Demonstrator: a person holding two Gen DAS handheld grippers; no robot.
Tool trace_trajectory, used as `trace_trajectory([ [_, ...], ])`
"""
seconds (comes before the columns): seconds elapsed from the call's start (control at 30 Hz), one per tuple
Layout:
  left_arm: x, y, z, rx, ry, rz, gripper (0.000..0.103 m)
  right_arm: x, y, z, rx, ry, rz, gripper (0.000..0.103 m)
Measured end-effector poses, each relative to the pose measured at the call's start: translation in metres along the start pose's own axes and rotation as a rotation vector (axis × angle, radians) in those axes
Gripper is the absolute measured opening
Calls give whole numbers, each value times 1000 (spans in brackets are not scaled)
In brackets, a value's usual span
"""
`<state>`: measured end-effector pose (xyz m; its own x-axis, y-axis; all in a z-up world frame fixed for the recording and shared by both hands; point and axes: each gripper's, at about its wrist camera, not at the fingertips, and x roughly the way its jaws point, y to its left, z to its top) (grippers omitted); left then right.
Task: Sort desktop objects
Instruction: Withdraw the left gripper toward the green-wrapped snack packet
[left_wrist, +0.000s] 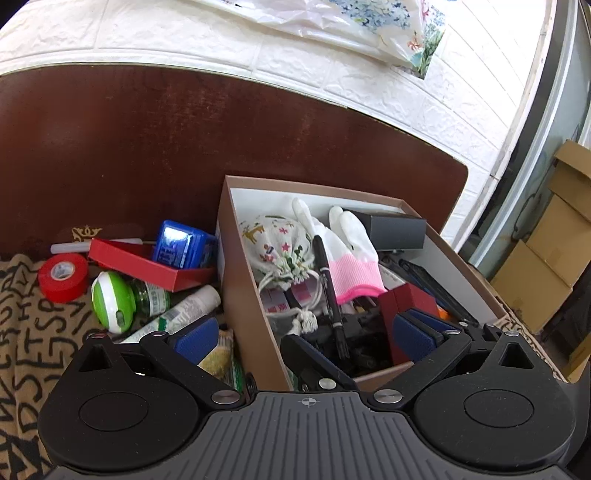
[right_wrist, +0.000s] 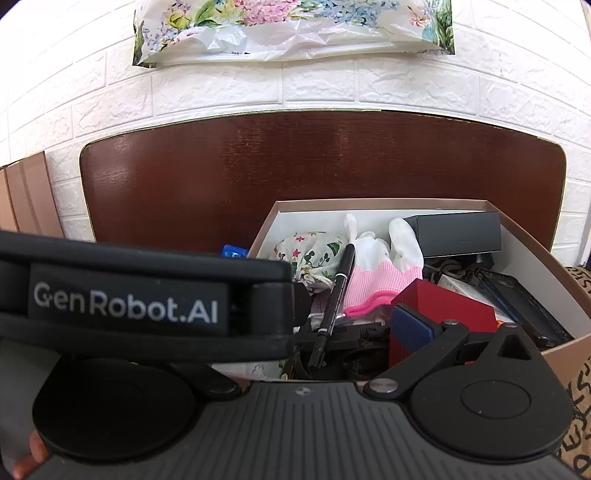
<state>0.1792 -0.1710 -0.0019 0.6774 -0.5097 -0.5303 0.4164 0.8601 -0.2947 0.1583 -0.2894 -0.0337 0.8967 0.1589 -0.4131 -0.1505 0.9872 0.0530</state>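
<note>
Both the left gripper (left_wrist: 308, 334) and the right gripper (right_wrist: 295, 328) are hanging spread wide and gripping nothing above the near edge of the cardboard box (left_wrist: 236, 295), where a black pen (left_wrist: 330, 291) is lying across a white-and-pink glove (left_wrist: 352, 254).

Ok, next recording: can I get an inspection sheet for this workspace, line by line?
Surface: patterned cloth, lettered, under everything.
Job's things: cardboard box holding a black marker, pink-cuffed glove, drawstring pouch, black case.
Clutter: red tape roll, green-capped bottle, red tray, all left of the box.
Grippers: left gripper open, empty; right gripper open, empty.
Cables: nothing seen.
Surroundings: wooden headboard, white brick wall, stacked cartons.
</note>
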Motion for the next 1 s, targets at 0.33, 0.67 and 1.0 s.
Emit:
trace_trajectory([
  [0.33, -24, -5, -9, 16, 1, -17, 103, -21, 7, -1, 17, 0, -9, 103],
  [0.67, -66, 21, -50, -110, -18, -33, 103, -50, 33, -17, -11, -6, 44, 103],
  [1.0, -94, 60, -98, -151, -13, 41, 103, -53, 80, -53, -70, 88, 127, 103],
])
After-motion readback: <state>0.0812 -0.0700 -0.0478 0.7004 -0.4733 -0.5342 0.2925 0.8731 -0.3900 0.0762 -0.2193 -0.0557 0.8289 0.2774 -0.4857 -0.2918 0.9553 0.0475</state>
